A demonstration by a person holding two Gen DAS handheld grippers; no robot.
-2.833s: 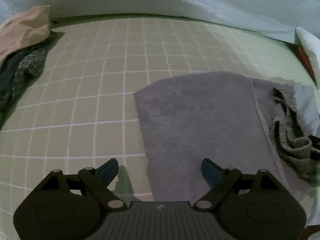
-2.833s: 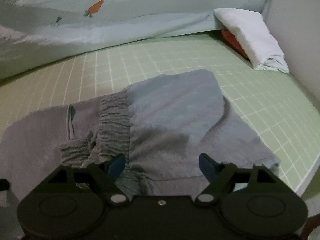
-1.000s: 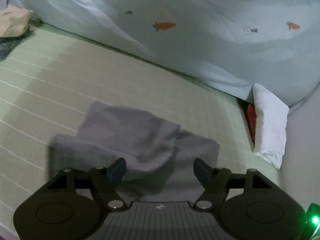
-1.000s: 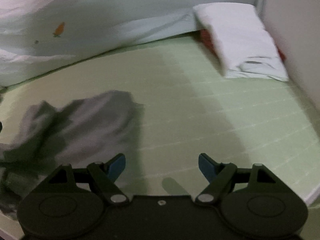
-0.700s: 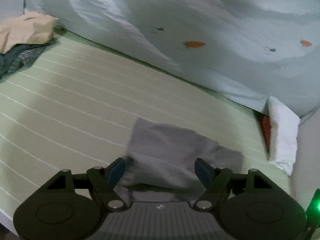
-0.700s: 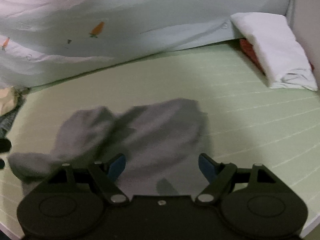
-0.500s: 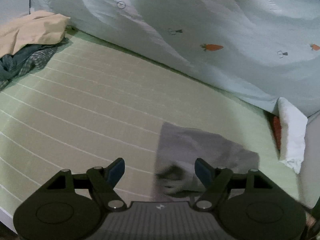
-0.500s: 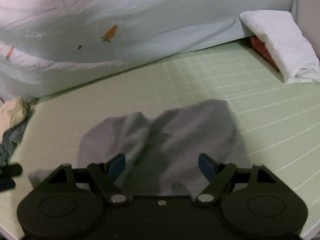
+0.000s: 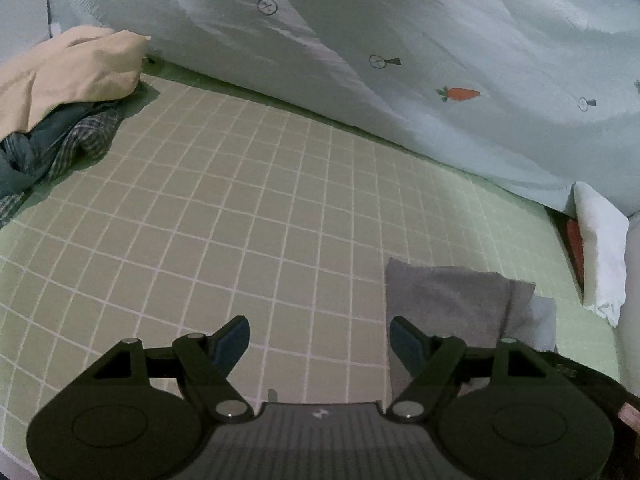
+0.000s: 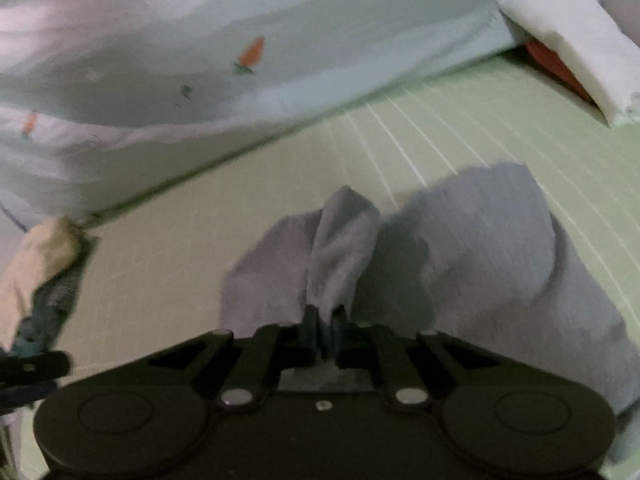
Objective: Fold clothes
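Note:
A grey garment (image 10: 480,248) lies bunched on the green checked bed sheet (image 9: 240,220). My right gripper (image 10: 324,316) is shut on a raised fold of that grey cloth (image 10: 340,240), which stands up in a peak from between its jaws. In the left wrist view the same grey garment (image 9: 452,300) shows as a folded slab at the lower right, just beyond the right fingertip. My left gripper (image 9: 320,340) is open over bare sheet, with nothing between its fingers.
A heap of clothes, beige on top of a dark checked piece (image 9: 60,112), lies at the far left. A pale quilt with carrot prints (image 9: 400,60) runs along the back. A white pillow (image 9: 600,248) over something red sits at the right by the wall.
My right gripper was open half a second ago and has closed on a fold of the grey garment. My left gripper has swung left, so the garment now sits at its right.

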